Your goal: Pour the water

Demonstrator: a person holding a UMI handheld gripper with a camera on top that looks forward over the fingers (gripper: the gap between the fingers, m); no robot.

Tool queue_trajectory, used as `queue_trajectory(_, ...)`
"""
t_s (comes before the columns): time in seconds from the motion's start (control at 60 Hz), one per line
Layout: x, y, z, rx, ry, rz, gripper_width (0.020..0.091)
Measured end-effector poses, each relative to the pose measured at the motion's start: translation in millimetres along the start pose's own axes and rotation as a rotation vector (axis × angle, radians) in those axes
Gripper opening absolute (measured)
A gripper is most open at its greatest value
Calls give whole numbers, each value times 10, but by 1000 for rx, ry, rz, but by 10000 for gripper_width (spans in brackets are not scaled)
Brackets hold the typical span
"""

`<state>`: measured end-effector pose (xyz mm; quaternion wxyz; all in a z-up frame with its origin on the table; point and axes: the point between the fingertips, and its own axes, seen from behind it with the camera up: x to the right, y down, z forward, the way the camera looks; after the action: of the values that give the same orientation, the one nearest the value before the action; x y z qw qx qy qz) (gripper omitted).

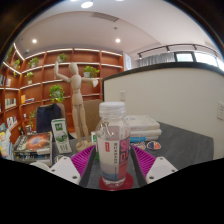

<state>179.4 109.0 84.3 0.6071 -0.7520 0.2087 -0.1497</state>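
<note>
Bottle (113, 140) front and centre, low in the frame, standing upright right between the two fingers of the gripper (113, 172). It's a clear plastic water bottle with a white cap on top and a red label wrapped round its middle. The pink pads (147, 160) sit close on either side of it; the right one shows plainly beside the label, the left one mostly hidden behind the bottle's edge. The fingers are drawn in narrow around the bottle, and they look to be pressing on its sides, holding it up.

Behind the bottle, lower centre of the frame, there's a grey table (180, 140) stretching off to the right. On it, just right of the bottle's shoulder, a white stack of folded things (143, 127), hard to make out in detail. To the left of the bottle, a green and white carton (60, 131) stands upright, with more small colourful items (30, 145) crowded at the lower left, too small to tell apart.

Centre left of the frame, a wooden artist's mannequin (73, 95) stands tall with one arm lifted. Behind it, across the upper left, a red-brown shelf unit (40, 70) lined with potted green plants (90, 71) and small objects. At the upper right, a white wall (160, 85) with a dark window strip (185, 57) above it. Across the top, a white ceiling with round lights (87, 5) glowing.
</note>
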Motion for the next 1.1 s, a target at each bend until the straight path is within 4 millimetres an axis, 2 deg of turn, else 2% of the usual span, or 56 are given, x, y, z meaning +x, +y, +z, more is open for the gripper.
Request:
queue_trajectory(0.067, -65, 41, -61, -12, -32, -13, 845)
queue_trajectory(0.117, -106, 42, -188, -14, -58, -20, 887)
queue_trajectory(0.217, -106, 29, -520, -21, -85, -32, 880)
queue_trajectory(0.517, 34, -144, -1907, -27, -142, -115, 884)
queue_trajectory(0.65, 53, -115, -2350, -25, -162, -118, 883)
queue_trajectory(0.817, -73, 48, -2654, -54, -213, -116, 882)
queue_trajectory(1.0, -256, 162, -2769, -76, -279, -107, 884)
queue_trajectory(1.1, -263, 149, -2803, -77, -279, -100, 883)
